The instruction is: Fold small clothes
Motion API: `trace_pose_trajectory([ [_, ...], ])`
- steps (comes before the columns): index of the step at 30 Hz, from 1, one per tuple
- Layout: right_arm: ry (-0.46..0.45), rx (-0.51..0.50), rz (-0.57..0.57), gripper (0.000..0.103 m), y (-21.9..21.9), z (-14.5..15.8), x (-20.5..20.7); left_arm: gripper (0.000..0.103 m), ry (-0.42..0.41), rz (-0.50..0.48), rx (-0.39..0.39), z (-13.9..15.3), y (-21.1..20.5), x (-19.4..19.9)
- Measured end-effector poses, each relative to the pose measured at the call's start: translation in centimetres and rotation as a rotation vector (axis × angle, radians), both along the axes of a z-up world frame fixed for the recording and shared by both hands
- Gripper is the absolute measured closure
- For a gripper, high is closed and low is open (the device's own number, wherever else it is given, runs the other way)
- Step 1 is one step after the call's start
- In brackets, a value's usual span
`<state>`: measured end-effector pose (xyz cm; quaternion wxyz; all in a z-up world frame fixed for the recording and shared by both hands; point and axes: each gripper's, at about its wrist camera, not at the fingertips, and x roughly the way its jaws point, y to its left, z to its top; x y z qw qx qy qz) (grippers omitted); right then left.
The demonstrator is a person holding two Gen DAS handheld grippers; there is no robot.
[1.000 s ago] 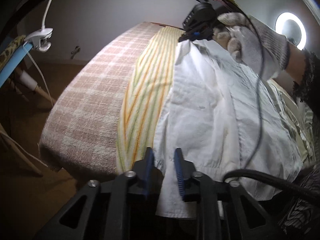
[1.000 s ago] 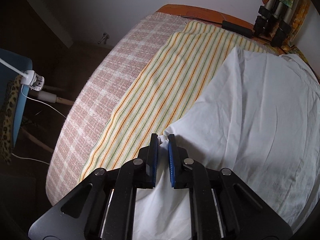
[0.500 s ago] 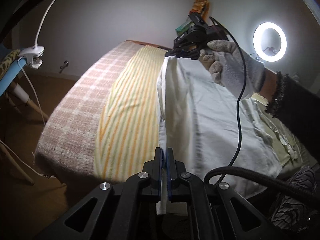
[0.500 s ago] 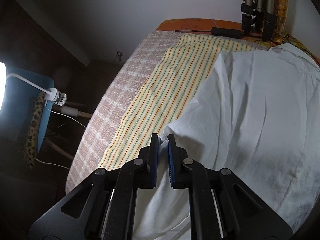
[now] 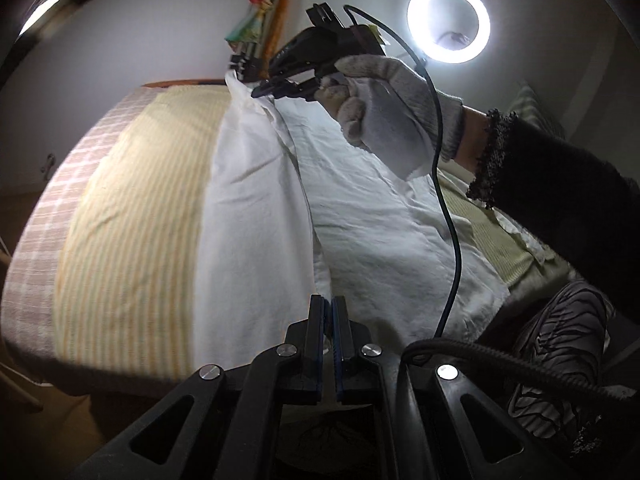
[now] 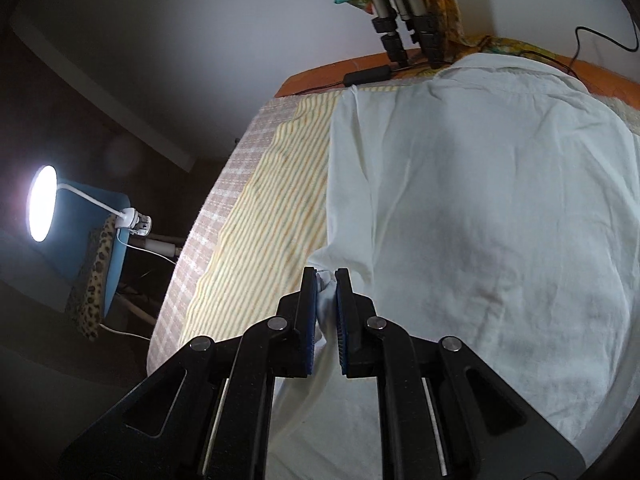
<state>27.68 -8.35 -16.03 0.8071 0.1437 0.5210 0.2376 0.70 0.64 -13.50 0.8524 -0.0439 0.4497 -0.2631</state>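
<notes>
left tool [image 5: 329,312]: clamped on near edge of white shirt [image 5: 384,216]
right tool [image 6: 326,284]: pinched far edge of same side
shirt: lay on striped cloth [image 6: 272,216], that side lifted
advice: both tools should travel level, edge taut, land parallel to opposite side

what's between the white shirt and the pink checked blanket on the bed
A yellow striped cloth lies between the white shirt and pink checked blanket; both wrist views show it.
</notes>
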Motion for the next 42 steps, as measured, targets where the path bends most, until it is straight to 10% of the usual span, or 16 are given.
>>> trace_pose_trajectory([
  [14,0.040,-0.146,-0.076,0.094,-3.3,-2.9,0.6,0.083,0.006,-0.102,0.043,-0.3,-1.2,-1.4],
  [28,-0.115,-0.090,-0.007,0.089,-3.8,3.1,-6.5,0.083,-0.111,0.010,0.134,0.2,3.1,-1.9],
  [42,-0.066,-0.161,0.132,0.089,1.7,-3.2,-10.4,0.084,-0.033,-0.023,0.179,-4.8,2.1,0.5],
])
